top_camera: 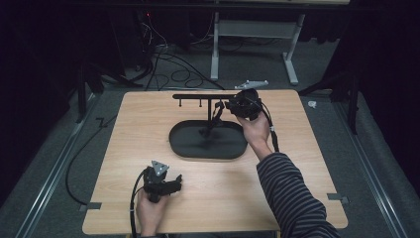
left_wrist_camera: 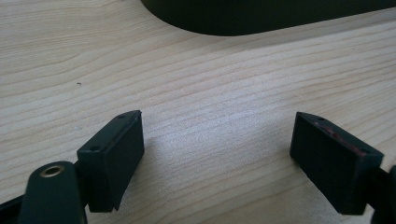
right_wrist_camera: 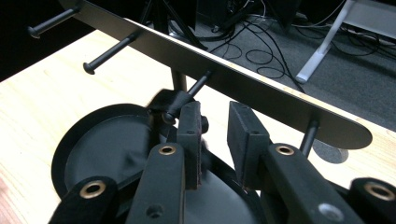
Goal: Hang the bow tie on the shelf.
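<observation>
The right gripper, fingers slightly parted and empty, is held at a dark item hung on a peg of the black stand mid-worktop. Squarer closure is advised. The left gripper rests released near the front edge.

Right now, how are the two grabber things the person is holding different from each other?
The left gripper sits low over the bare wooden table, near the person; the right gripper is raised farther away, at the black rack above the oval tray. The left gripper's jaws stand wide apart with only wood between them; the right gripper's jaws leave just a narrow gap, close to one of the rack's pegs. Both are black, with a trailing cable.
</observation>
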A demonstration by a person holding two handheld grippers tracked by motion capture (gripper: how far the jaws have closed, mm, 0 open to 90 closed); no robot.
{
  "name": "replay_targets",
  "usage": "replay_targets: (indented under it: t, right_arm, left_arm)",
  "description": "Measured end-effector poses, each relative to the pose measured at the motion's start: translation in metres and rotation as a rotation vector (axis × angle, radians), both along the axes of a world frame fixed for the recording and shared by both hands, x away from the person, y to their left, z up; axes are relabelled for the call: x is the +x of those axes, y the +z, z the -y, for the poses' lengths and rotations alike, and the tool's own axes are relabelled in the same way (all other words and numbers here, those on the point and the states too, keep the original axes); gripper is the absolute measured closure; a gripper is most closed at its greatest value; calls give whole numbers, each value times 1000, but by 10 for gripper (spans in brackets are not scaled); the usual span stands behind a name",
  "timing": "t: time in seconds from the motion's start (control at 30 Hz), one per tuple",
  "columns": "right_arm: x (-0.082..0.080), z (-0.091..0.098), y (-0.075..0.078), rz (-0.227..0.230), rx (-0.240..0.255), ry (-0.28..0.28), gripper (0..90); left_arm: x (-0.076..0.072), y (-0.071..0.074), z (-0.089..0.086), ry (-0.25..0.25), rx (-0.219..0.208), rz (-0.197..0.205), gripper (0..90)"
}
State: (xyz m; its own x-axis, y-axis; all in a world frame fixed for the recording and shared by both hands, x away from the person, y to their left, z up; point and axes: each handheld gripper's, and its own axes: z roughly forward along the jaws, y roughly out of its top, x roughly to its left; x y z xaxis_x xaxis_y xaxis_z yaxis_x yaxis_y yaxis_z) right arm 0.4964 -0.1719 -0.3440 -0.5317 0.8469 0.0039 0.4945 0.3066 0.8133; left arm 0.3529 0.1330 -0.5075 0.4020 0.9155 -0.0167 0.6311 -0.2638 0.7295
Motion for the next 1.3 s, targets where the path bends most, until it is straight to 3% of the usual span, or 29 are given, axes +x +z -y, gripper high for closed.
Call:
replay_targets:
  t: [0.53,0.9,1.3]
  right_arm:
    - [-16,16,13,21,55,55,671]
    - [-24,31,15,21,89,42,590]
    - [-32,45,17,40,100,31,563]
  left_arm:
    - [0,0,0,1,-1,0,179]
    - [0,0,0,1,-1,0,179]
    - [0,0,0,1,-1,0,179]
